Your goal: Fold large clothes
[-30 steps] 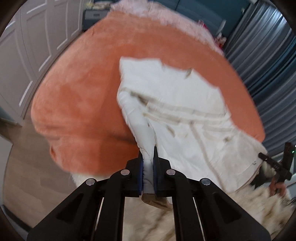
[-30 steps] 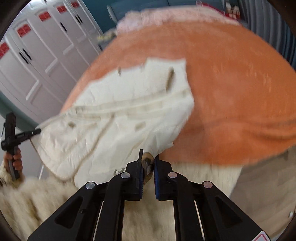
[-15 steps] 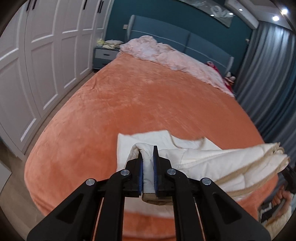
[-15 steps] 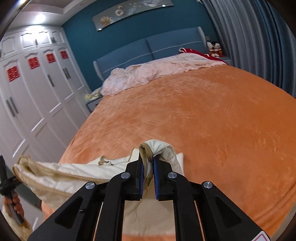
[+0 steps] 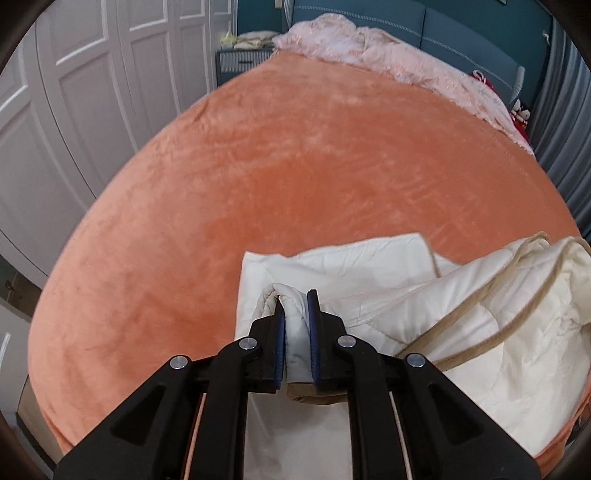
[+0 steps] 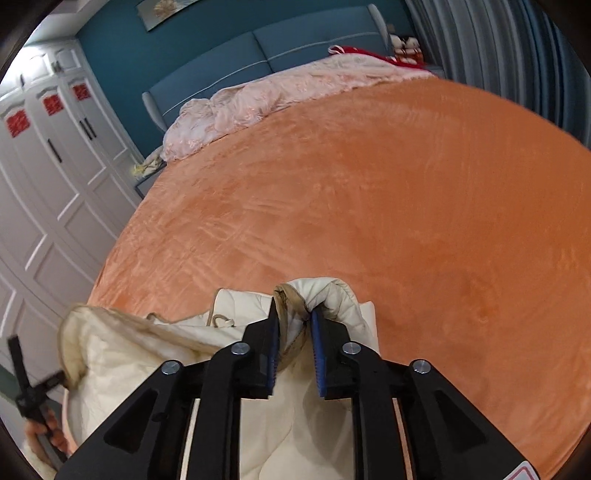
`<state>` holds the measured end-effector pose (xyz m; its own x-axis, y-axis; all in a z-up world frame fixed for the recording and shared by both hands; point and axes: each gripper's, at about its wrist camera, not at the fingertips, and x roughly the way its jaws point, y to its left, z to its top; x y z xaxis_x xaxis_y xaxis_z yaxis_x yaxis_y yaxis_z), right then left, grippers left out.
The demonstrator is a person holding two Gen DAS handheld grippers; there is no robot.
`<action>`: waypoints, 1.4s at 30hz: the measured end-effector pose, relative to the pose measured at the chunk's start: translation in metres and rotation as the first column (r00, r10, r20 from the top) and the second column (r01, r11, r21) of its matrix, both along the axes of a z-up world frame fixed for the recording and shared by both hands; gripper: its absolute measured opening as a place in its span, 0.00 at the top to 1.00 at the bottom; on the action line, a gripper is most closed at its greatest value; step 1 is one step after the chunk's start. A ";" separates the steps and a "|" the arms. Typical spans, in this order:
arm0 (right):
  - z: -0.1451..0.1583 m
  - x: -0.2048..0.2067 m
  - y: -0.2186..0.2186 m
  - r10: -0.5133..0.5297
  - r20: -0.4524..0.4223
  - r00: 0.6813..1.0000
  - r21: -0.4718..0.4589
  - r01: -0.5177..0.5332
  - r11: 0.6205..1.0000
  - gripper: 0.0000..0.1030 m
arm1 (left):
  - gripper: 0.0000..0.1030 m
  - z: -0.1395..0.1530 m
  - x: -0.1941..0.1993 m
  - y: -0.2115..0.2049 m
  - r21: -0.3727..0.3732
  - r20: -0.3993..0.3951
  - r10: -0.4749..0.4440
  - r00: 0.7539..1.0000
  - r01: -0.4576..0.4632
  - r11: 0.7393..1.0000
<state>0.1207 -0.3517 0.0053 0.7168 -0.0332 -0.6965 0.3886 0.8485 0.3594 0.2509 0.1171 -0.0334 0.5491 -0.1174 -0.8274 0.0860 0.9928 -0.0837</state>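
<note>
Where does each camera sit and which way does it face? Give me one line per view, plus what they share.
Left wrist: on the left gripper, looking down across the orange bed toward the headboard; its opening jaws pinch the cream garment.
Right wrist: on the right gripper, facing likewise; jaws opening, garment between; the person's left hand at lower left.
Shared: garment, bed, pink quilt, wardrobe.
</note>
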 end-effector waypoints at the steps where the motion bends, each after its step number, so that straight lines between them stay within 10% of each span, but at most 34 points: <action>1: 0.001 -0.002 -0.002 -0.004 0.019 1.000 0.019 0.004 1.000 0.85 | 0.88 -0.004 0.001 0.002 -0.013 -0.010 0.003 1.000 -0.004 1.000; 8: 0.034 -0.038 -0.004 -0.038 0.180 0.983 0.004 0.038 0.999 0.55 | 0.79 0.026 -0.016 0.028 -0.193 0.071 -0.001 0.997 0.015 0.981; 12: 0.049 -0.053 -0.002 -0.017 0.206 0.978 -0.028 0.024 0.999 0.38 | 0.06 0.066 -0.043 0.049 -0.173 0.255 0.119 0.959 -0.076 0.982; 20: 0.019 -0.031 0.005 0.044 0.062 0.997 -0.042 -0.041 0.998 0.34 | 0.06 0.063 -0.022 0.049 -0.205 0.148 0.013 0.989 0.018 0.979; 26: -0.017 0.003 0.000 0.046 -0.051 0.998 -0.005 -0.046 0.999 0.33 | 0.14 0.013 0.006 0.015 -0.162 0.008 -0.070 0.998 0.070 0.984; 31: -0.031 0.028 -0.002 0.056 -0.082 0.995 0.005 -0.056 0.998 0.37 | 0.50 -0.013 0.026 -0.004 -0.092 -0.071 -0.057 0.996 0.051 0.994; 33: -0.032 0.037 -0.001 0.075 -0.090 0.993 0.007 -0.075 0.997 0.75 | 0.71 -0.013 0.030 -0.002 -0.085 -0.071 -0.034 0.997 0.028 0.996; 35: -0.031 0.042 0.001 0.087 -0.087 0.992 0.007 -0.087 0.996 0.89 | 0.81 -0.009 0.033 0.001 -0.097 -0.051 -0.008 0.999 0.003 0.995; 42: -0.021 0.047 -0.004 0.024 -0.019 1.000 -0.038 -0.024 0.999 0.92 | 0.90 -0.012 0.048 -0.008 -0.019 -0.019 0.008 1.000 -0.008 1.000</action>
